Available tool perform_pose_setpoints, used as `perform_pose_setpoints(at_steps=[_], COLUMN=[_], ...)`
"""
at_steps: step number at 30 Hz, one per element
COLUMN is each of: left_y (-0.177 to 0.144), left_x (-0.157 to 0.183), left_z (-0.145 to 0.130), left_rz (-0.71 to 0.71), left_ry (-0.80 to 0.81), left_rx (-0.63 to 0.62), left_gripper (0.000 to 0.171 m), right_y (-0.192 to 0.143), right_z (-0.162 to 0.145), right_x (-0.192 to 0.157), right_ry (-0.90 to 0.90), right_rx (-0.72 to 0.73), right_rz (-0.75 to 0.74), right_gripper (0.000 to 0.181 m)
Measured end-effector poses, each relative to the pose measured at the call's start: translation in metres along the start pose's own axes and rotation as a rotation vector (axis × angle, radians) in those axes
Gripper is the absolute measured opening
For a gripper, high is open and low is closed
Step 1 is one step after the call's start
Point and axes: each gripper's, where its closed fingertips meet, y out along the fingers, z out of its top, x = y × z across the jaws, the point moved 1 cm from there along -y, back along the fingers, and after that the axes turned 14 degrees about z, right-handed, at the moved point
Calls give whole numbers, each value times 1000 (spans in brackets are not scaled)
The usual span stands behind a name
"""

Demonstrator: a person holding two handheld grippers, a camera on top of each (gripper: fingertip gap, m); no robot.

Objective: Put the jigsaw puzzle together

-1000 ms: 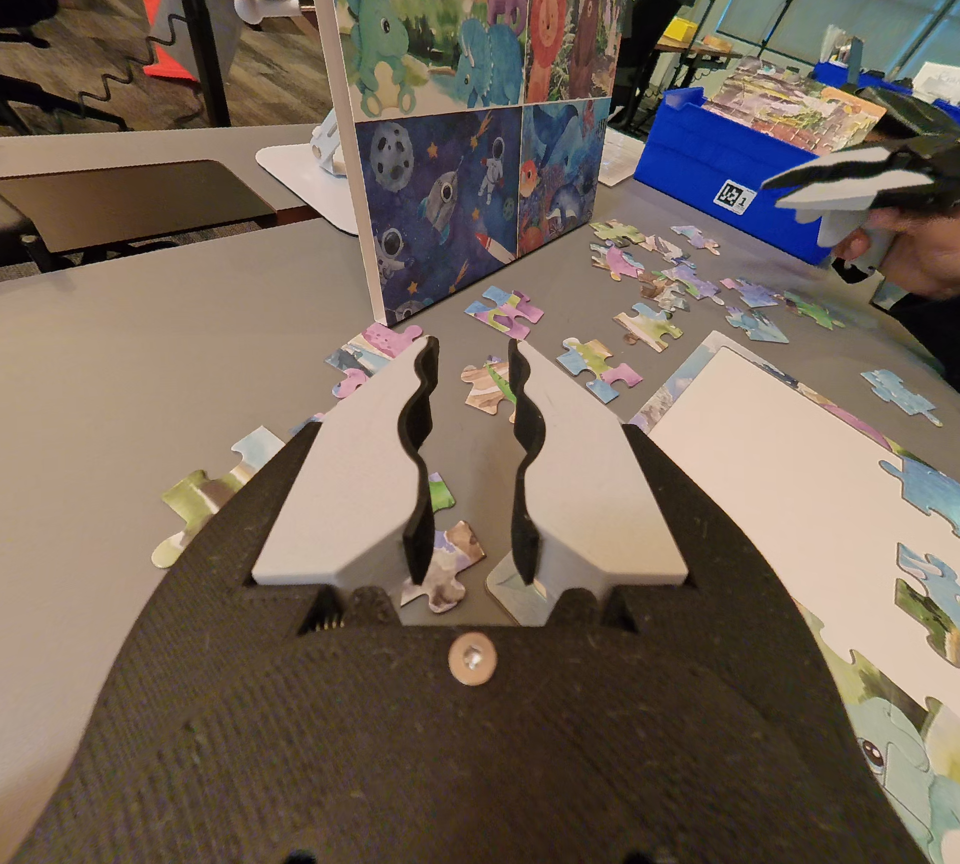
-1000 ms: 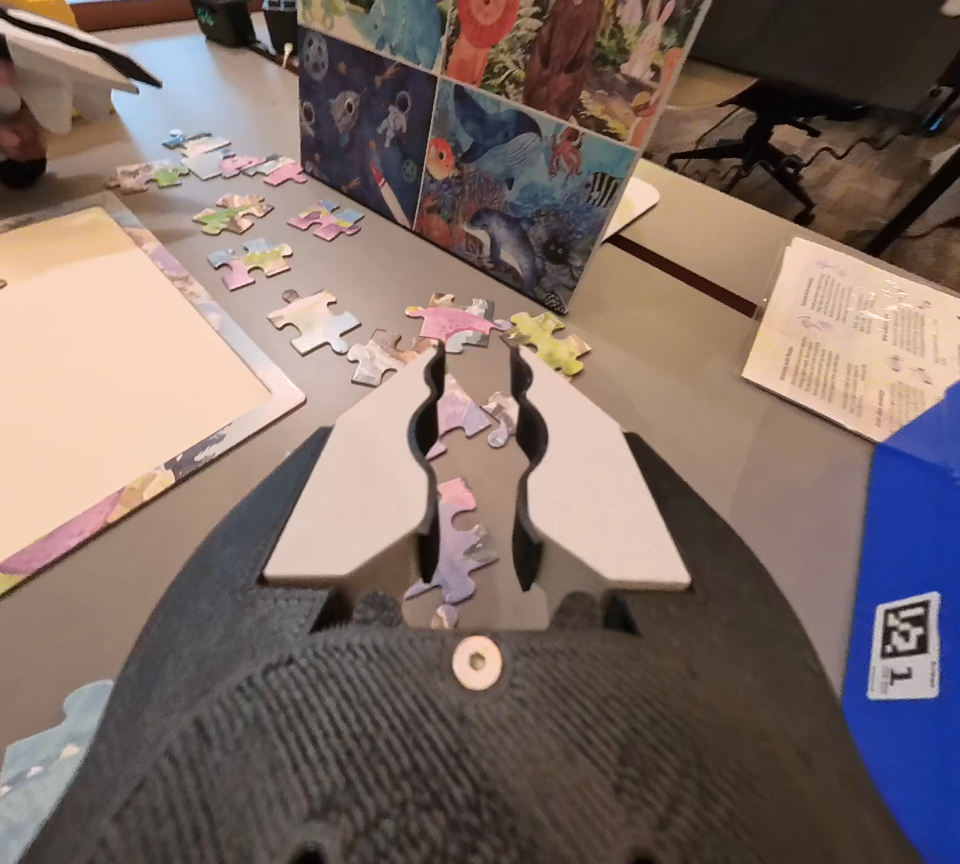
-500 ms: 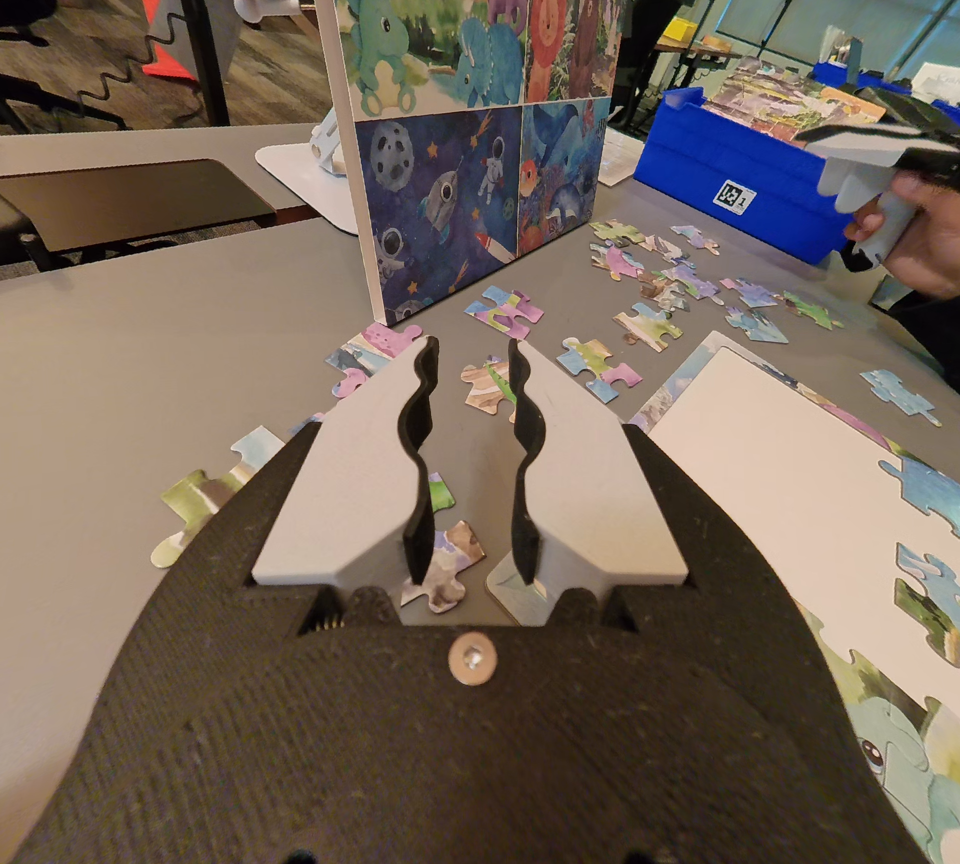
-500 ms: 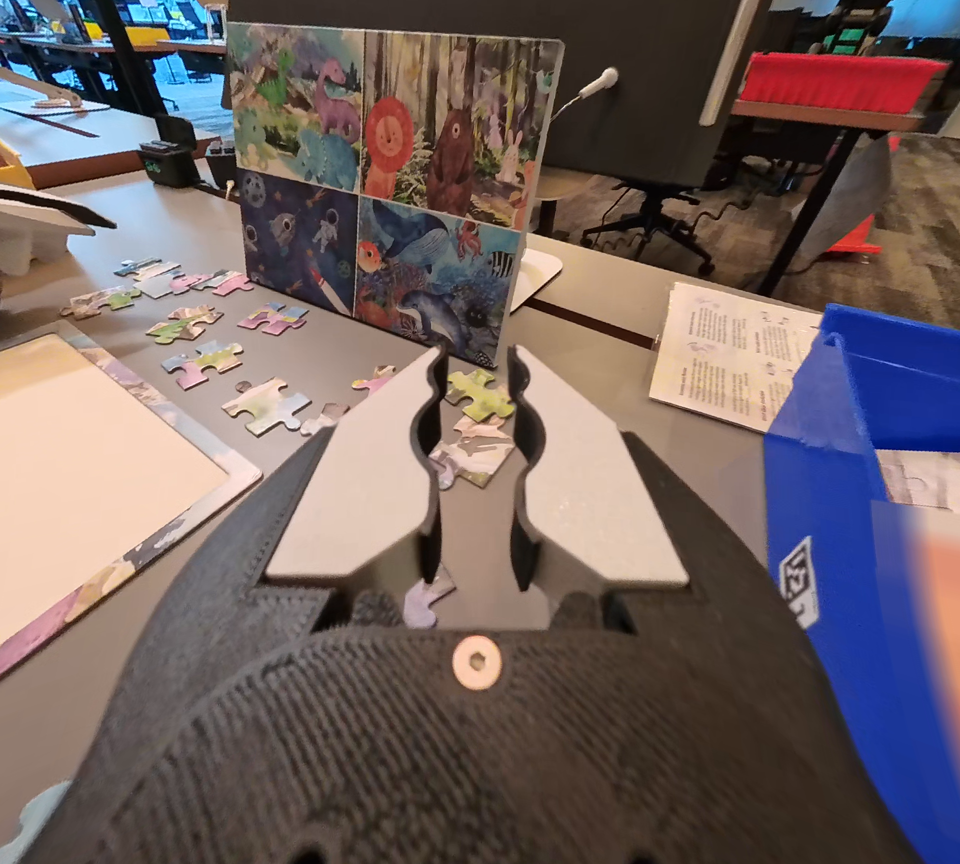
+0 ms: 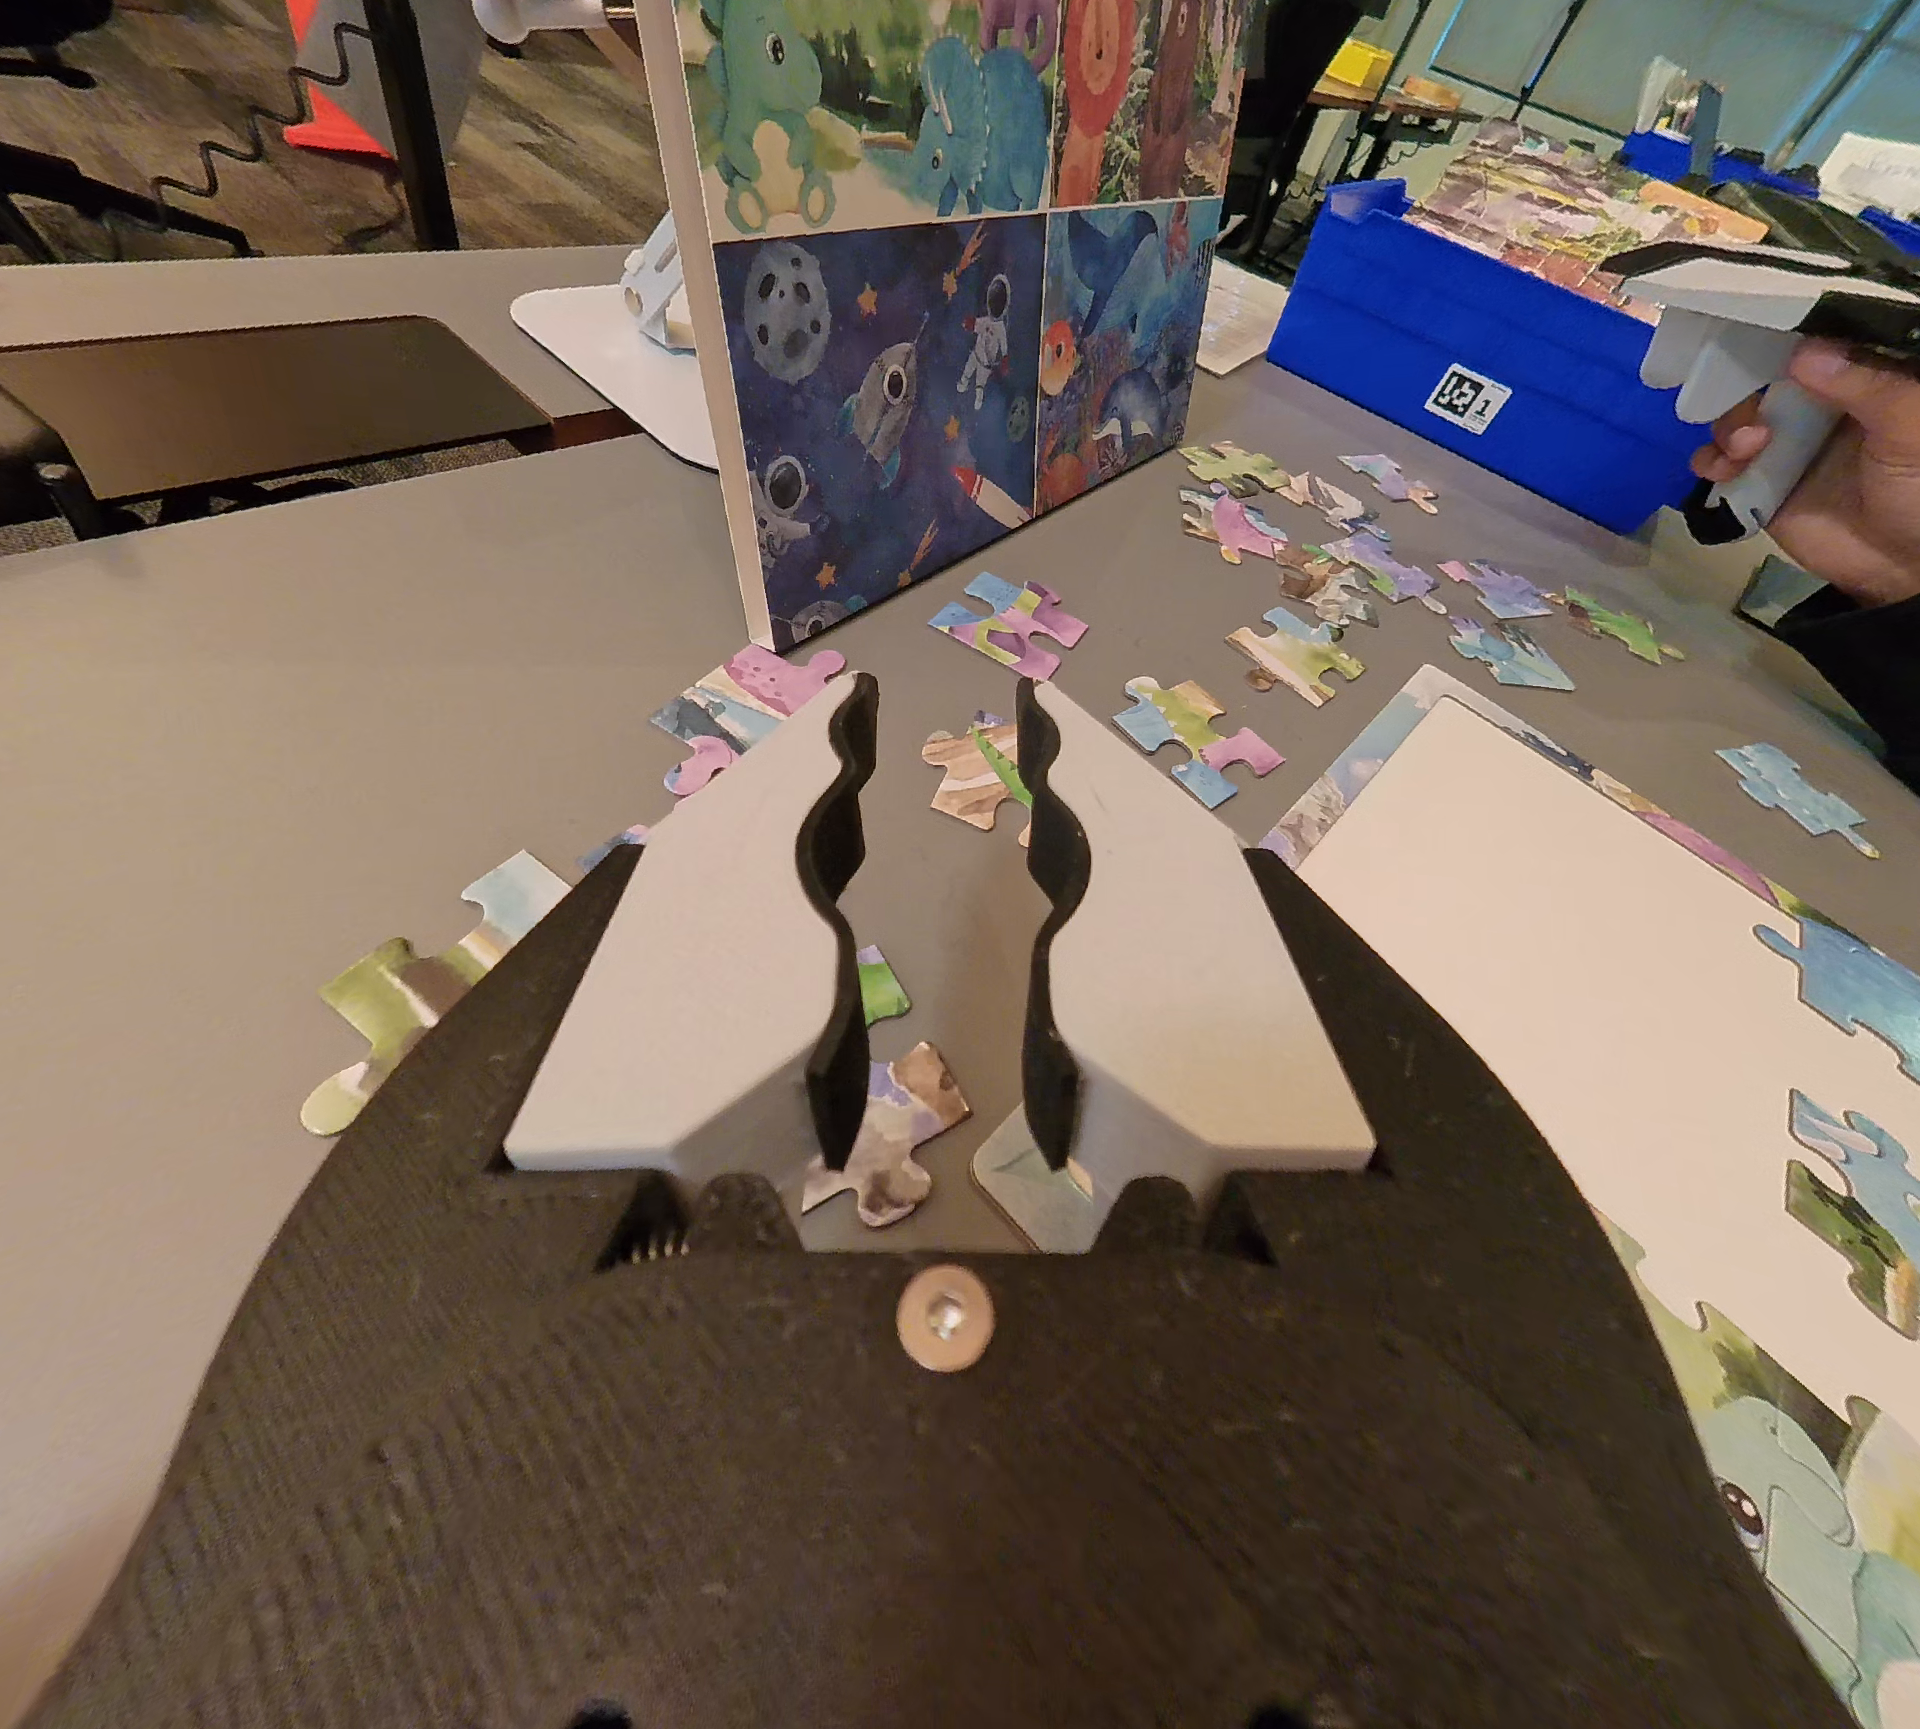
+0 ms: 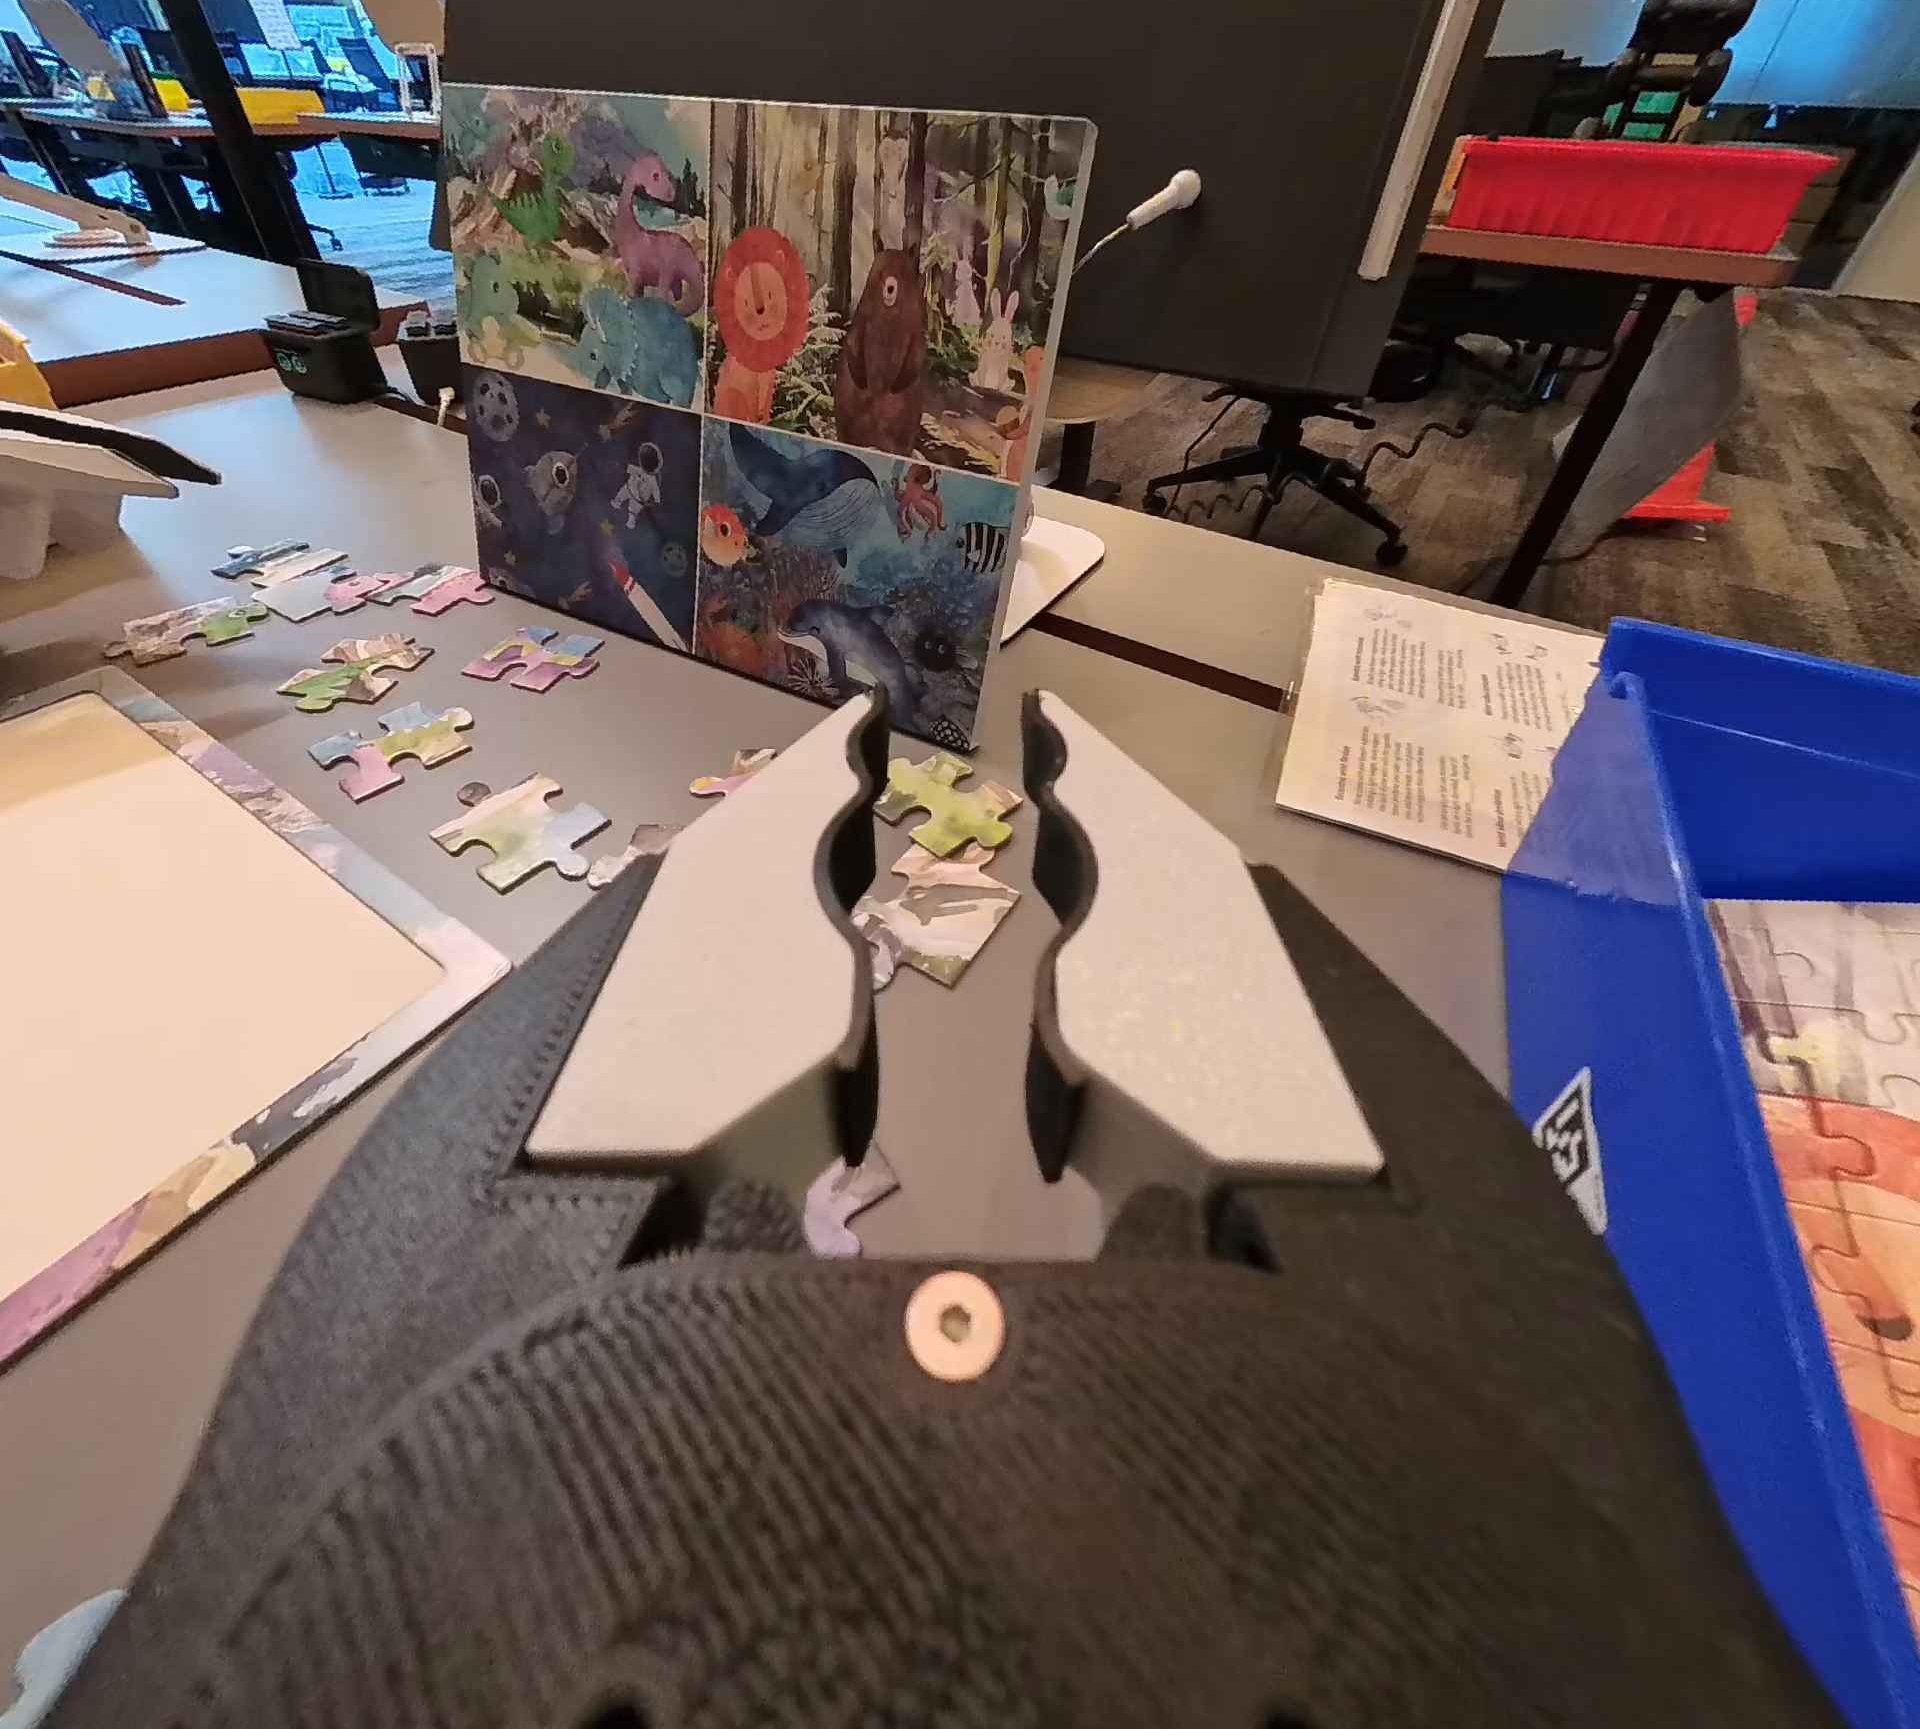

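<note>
Puzzle pieces (image 5: 1003,626) are scattered loose over the grey table (image 5: 312,703), most of them between the upright picture board (image 5: 935,225) and the puzzle tray (image 5: 1538,931). A few pieces are already seated along the tray's near edge, where part of a pale blue creature is seen. The left gripper (image 5: 945,713) is held low over the table with its jaws parted and nothing between them — a brown-and-lilac piece (image 5: 894,1149) lies on the table beneath. The right gripper (image 6: 953,723) is likewise spread and empty, above a green piece (image 6: 951,806) and a grey one (image 6: 935,916). A blue bin (image 6: 1662,952) with assembled puzzle sheets is set to its right, beside a printed sheet (image 6: 1423,734).
</note>
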Motion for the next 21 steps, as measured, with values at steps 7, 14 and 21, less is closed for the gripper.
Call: perform_pose_setpoints(at_steps=[7, 14, 21], left_y=[0, 0, 0], left_x=[0, 0, 0], left_z=[0, 0, 0], left_rz=[0, -1, -2], left_ry=[0, -4, -5], left_rx=[0, 1, 0], left_gripper=[25, 25, 25], right_y=[0, 0, 1], right_z=[0, 0, -1], right_x=[0, 0, 0], right_ry=[-7, -8, -5], right_rx=[-7, -8, -15], right_rz=[-3, -5, -4], right_gripper=[24, 24, 26])
